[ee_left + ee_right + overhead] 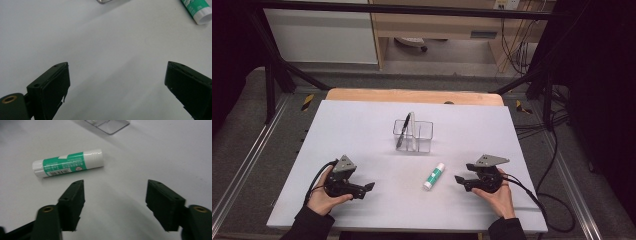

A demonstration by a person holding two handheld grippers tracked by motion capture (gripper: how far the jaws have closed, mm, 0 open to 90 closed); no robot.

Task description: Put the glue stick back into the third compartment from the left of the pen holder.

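A green and white glue stick (433, 176) lies flat on the white table between the two grippers. In the right gripper view the glue stick (68, 163) rests just beyond the left jaw, untouched. My right gripper (115, 192) is open with nothing between its jaws; in the high view this right gripper (462, 171) points left toward the stick. My left gripper (117, 75) is wide open over bare table, with the glue stick (197, 10) far off at the upper right. In the high view the left gripper (368, 190) points right.
A clear two-compartment organizer (422, 136) stands behind the glue stick at mid-table, with a black pen (402, 131) and a white pen in its left compartment. The white table sheet (362, 125) ends at a wooden edge at the back. Cables trail at the right.
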